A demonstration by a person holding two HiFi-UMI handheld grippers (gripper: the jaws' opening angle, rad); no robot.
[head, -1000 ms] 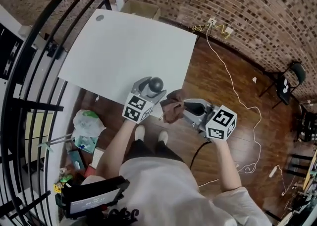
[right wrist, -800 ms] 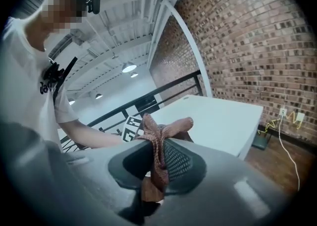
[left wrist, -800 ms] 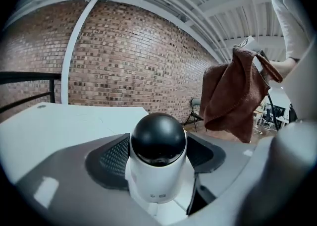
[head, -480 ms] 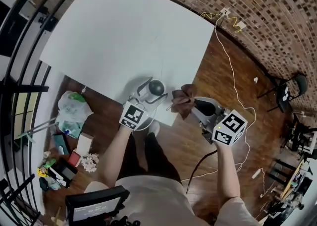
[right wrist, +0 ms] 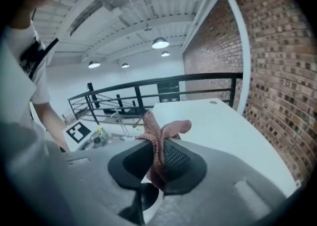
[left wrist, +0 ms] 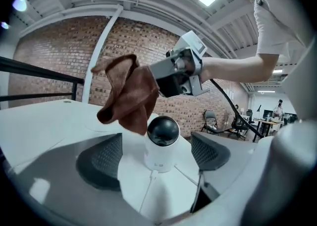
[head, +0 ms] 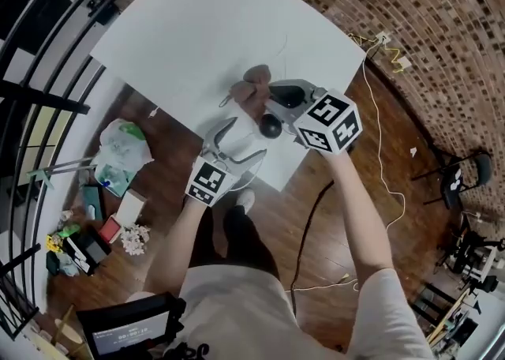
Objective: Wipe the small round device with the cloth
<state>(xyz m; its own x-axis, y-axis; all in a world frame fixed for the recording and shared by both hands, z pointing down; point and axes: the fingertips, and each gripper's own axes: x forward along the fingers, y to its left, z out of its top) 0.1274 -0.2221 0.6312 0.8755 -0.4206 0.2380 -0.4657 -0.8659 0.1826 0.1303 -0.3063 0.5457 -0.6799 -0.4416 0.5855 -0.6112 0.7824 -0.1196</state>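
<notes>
Device (left wrist: 162, 141), one only: a white stub with a black dome, upright on the single white table (head: 197, 27), near the edge closest to the person. It stands between the jaws of the left gripper (left wrist: 156, 154), which are opening; both pads stand clear of its sides, so it is released. One brown cloth (left wrist: 130, 96) is clenched in the right gripper (right wrist: 157, 158), bunched between the two pads with a loose end sticking up past them. Seen from the left gripper, the cloth hangs at the dome's upper left, its lower fold right against the black surface; contact cannot be told. In the head view the right gripper reaches in from the right and its body covers part of the device, with the cloth just beyond.

Two grippers in all, one per hand. Around: a brick wall (head: 442, 27) behind the table, a black railing (head: 47, 66) to the left, one plastic bag (head: 120, 153) and small clutter on the wood floor beside it, one white cable (head: 398, 185) trailing across the floor, one chair (head: 465, 170) far right
</notes>
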